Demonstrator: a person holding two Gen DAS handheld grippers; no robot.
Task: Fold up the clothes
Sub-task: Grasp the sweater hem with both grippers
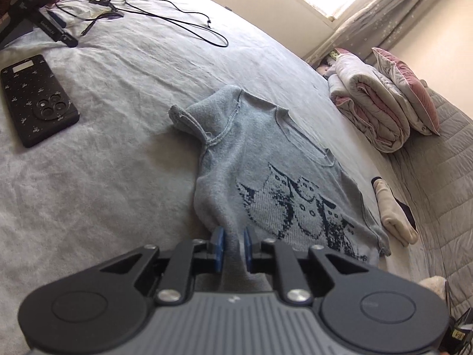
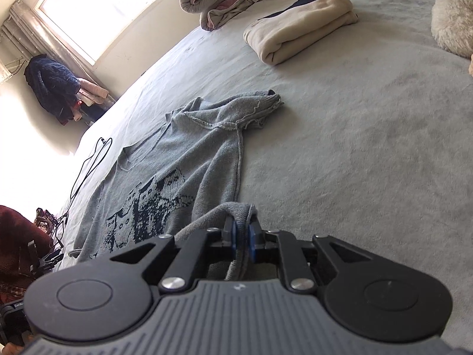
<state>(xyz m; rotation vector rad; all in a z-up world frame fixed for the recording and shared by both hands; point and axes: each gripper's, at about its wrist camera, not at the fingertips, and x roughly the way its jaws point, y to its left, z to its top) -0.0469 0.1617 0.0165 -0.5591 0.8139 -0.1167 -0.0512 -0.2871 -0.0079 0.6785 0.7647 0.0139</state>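
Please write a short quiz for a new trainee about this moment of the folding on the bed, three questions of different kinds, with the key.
1. True or false: both grippers are closed on the hem of the grey sweater.
2. Multiple choice: what lies beside the sweater on the side of the right gripper? A) a folded cream garment B) a laptop C) a pair of shoes
3. Fill in: in the left wrist view, to the left of the left gripper, a black ______ lies camera side up on the bedsheet.

Key: 1 true; 2 A; 3 phone.
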